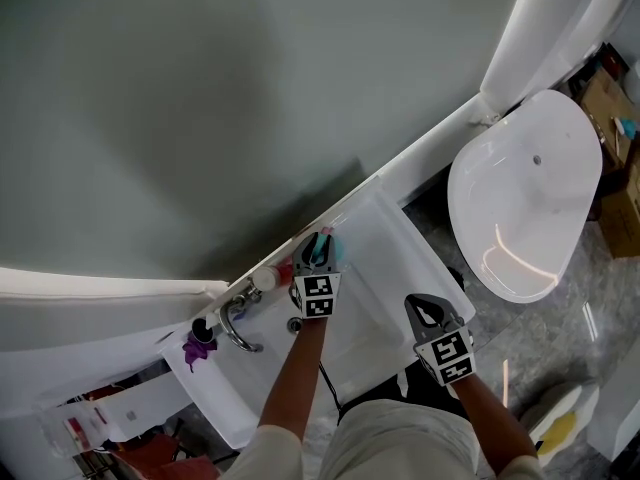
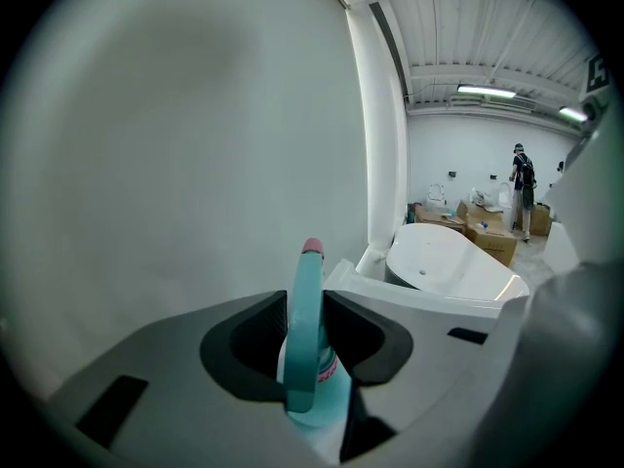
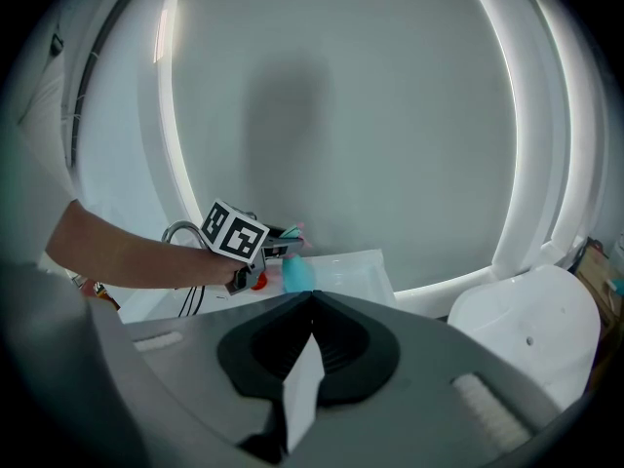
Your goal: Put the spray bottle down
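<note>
My left gripper's [image 2: 307, 305] fingers clamp the teal spray bottle [image 2: 314, 383] between them. The right gripper's [image 3: 312, 298] fingers, tips together, pinch a thin white strip [image 3: 302, 390].

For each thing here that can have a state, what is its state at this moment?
Teal plastic spray bottle: upright, between the left gripper's jaws, at the back ledge of the white washbasin; whether it rests there cannot be seen.
Left gripper: closed on the bottle, no gap visible.
Right gripper: closed on a white flat sheet.
Chrome tap: no water seen running.
</note>
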{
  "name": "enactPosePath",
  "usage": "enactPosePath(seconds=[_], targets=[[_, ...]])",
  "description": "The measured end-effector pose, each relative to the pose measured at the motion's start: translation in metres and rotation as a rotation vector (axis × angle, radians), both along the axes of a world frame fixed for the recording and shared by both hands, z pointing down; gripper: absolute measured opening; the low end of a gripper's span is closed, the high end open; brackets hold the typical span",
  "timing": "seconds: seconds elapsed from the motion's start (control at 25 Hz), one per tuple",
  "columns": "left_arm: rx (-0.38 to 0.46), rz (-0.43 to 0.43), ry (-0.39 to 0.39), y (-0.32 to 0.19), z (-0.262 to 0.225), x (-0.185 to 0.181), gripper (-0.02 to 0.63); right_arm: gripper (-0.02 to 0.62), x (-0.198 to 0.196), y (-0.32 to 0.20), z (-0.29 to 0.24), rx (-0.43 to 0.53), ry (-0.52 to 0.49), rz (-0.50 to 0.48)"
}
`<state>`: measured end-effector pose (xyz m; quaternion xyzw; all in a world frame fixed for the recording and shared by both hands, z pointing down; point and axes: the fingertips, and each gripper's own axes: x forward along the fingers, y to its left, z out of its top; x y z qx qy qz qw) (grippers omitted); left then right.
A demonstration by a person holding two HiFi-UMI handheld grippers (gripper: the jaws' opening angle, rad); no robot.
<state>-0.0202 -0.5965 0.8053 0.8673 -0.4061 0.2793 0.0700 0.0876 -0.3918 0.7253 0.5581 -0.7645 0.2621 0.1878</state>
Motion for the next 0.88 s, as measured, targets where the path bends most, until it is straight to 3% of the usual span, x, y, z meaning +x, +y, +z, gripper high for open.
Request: enactPosePath(seconds=[0.4, 0.88], targets=[[-0.016, 0.014, 0.015, 0.004, -0.005, -0.002, 0.183, 0.011, 0.000, 0.001, -0.004, 0.011, 0.007, 0.004], [-0.007, 0.028, 0.031, 0.025, -0.036, -0.001, 0.199, 0.011, -0.005, 0.014, -0.028, 0.049, 0.025, 0.005]])
